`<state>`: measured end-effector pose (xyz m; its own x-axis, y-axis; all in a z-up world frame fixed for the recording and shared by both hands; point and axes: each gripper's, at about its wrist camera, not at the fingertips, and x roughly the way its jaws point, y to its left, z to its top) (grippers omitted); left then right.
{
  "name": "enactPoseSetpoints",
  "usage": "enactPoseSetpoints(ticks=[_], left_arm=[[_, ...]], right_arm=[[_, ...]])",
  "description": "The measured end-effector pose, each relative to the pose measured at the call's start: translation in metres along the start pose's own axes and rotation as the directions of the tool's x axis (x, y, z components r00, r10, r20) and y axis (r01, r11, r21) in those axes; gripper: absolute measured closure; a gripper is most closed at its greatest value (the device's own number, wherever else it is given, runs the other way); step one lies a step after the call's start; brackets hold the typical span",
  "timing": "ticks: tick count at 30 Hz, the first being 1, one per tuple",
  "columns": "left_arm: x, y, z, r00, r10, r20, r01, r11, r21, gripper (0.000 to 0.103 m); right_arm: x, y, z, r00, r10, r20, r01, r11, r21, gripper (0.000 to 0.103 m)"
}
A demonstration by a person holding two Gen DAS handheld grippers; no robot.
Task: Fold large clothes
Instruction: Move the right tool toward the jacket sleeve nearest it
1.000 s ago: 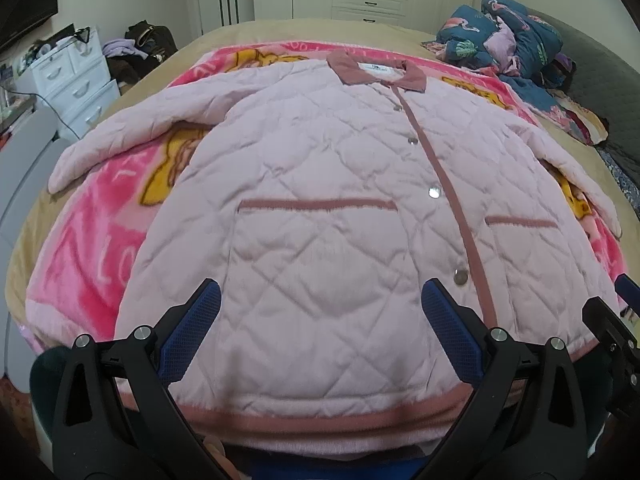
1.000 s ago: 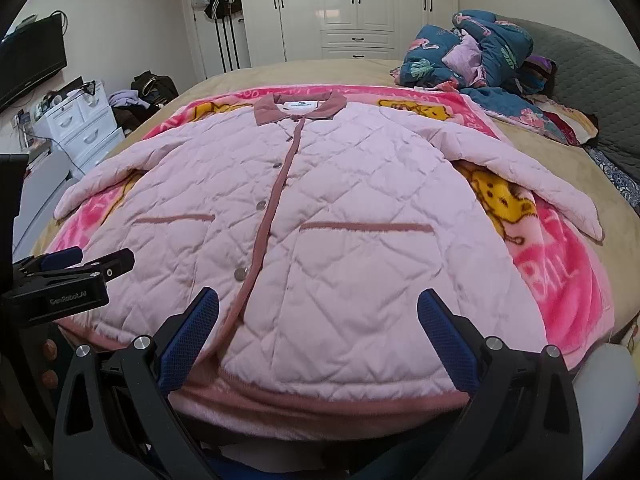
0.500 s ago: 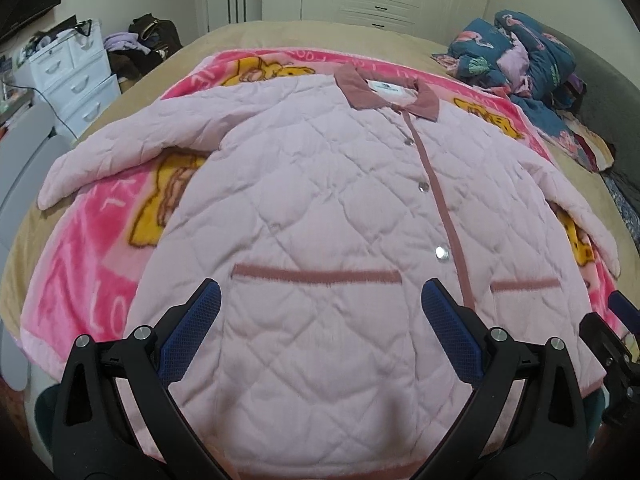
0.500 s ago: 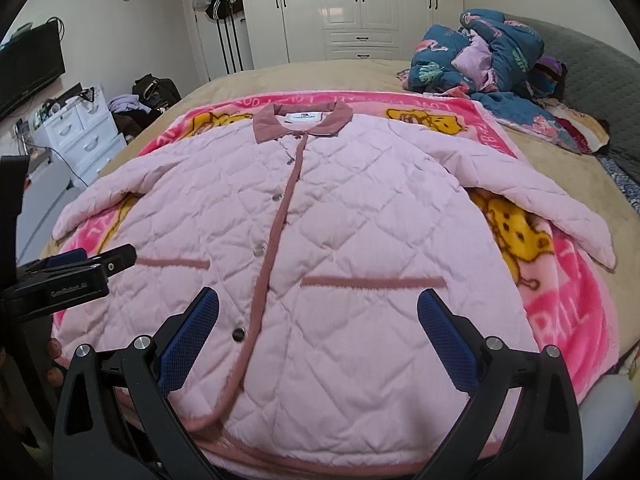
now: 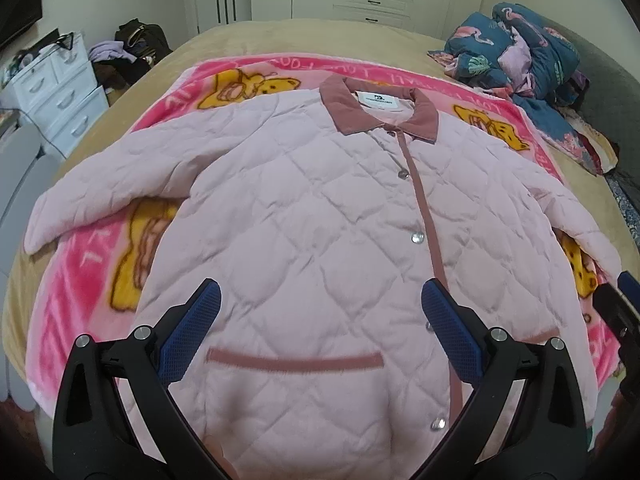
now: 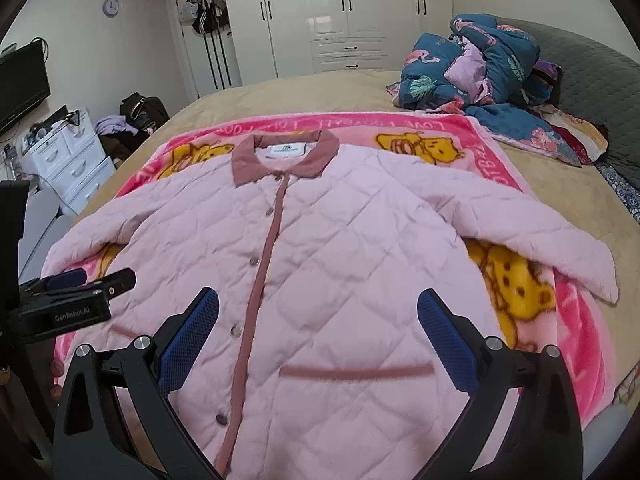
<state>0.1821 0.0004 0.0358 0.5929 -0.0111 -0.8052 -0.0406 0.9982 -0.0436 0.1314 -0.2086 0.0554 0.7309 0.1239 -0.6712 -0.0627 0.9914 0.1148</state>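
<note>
A pale pink quilted jacket (image 5: 312,232) (image 6: 352,264) lies face up and buttoned on a pink cartoon blanket, its dusty-rose collar (image 5: 380,110) (image 6: 284,156) at the far end and both sleeves spread outward. My left gripper (image 5: 320,300) hovers open above the jacket's left half, over the left pocket trim (image 5: 296,364). Above the right half, my right gripper (image 6: 318,308) stands open over the right pocket trim (image 6: 356,372). Nothing is between either pair of blue-padded fingers. The left gripper's body (image 6: 76,296) shows at the right wrist view's left edge.
The pink blanket (image 5: 92,264) (image 6: 568,340) covers a tan bed (image 6: 320,92). A heap of dark floral bedding (image 5: 516,56) (image 6: 480,76) sits at the far right. White drawers (image 5: 56,88) and a pile of clothes stand left of the bed; white wardrobes (image 6: 340,12) line the far wall.
Both grippers have moved forward over the jacket, from its lower hem toward its middle. The hem has dropped out of view and the collar is nearer. Both stay open.
</note>
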Motion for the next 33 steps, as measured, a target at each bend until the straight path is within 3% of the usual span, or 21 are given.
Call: enactPoseSetpoints(ticks=[10,22,26,33], left_arm=[[0.023,-0.019,0.042,0.999,-0.037,-0.028,0.036,0.999,-0.018,0.009],[0.062,-0.058,0.087,0.998,-0.063,-0.030,0.063,0.998,-0.002,0.009],[0.079,-0.071,0.098,0.997,-0.073,-0.040,0.073,0.997,0.001,0.009],[0.106,-0.089,0.105,0.996,-0.060,-0.061,0.061,0.998,0.009,0.009]], right_arm=[[0.022,-0.025,0.047,0.999,-0.026,0.036,0.025,0.999,0.033,0.004],[0.050,-0.076,0.081,0.996,-0.081,0.035,0.076,0.990,0.118,0.004],[0.063,-0.104,0.085,0.994,-0.103,0.028,0.096,0.978,0.186,0.004],[0.089,-0.164,0.080,0.977,-0.215,0.005,0.203,0.927,0.316,0.004]])
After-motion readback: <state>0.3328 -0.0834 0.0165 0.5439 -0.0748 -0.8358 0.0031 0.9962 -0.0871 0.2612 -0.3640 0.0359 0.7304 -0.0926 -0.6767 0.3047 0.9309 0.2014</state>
